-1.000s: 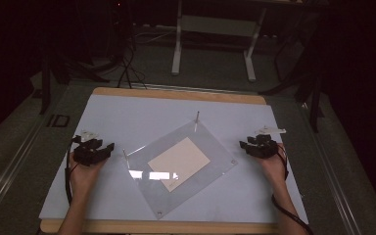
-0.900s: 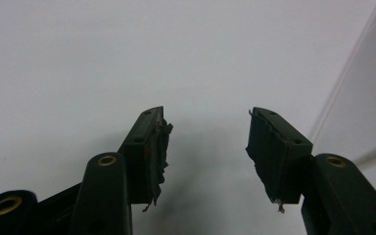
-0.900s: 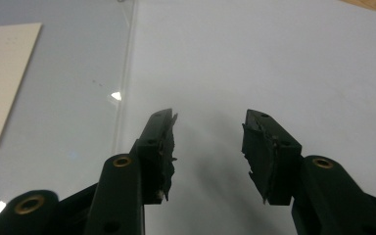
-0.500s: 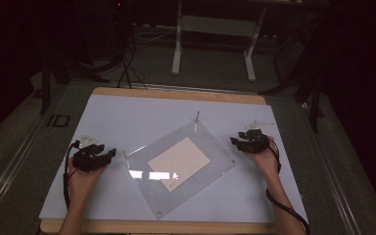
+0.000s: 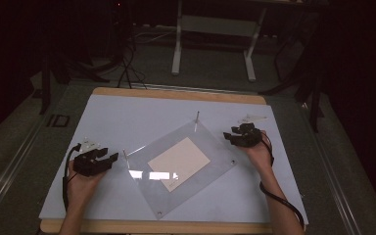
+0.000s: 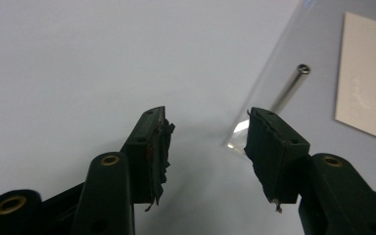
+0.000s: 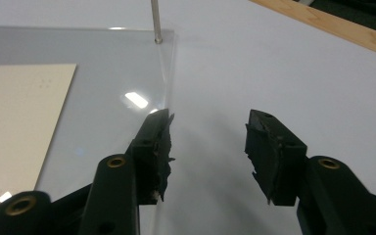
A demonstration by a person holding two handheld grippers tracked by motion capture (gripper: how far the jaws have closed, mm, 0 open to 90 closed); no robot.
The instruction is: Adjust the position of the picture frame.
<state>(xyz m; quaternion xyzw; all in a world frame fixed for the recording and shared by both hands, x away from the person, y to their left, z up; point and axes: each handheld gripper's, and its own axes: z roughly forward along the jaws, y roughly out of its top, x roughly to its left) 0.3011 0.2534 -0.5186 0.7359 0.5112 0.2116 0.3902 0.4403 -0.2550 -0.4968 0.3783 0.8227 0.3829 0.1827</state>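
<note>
High view: both grippers are placed at opposite corners of the clear acrylic sheet [image 5: 183,164], which lies flat over a cream card [image 5: 178,163]. Left gripper [image 6: 208,142] jaws are parted and empty, having just narrowed, the sheet's corner just ahead of the right jaw. Right gripper [image 7: 208,142] jaws, just widened, straddle the sheet's edge without contact. Approach is judged in hand; next, each corner must be brought between the jaws.

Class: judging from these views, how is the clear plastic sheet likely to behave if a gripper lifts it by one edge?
The clear plastic sheet lies flat with crisp edges, so probably stiff. Its glossy glare suggests slippery. The cream card may slide off when tilted.
</note>
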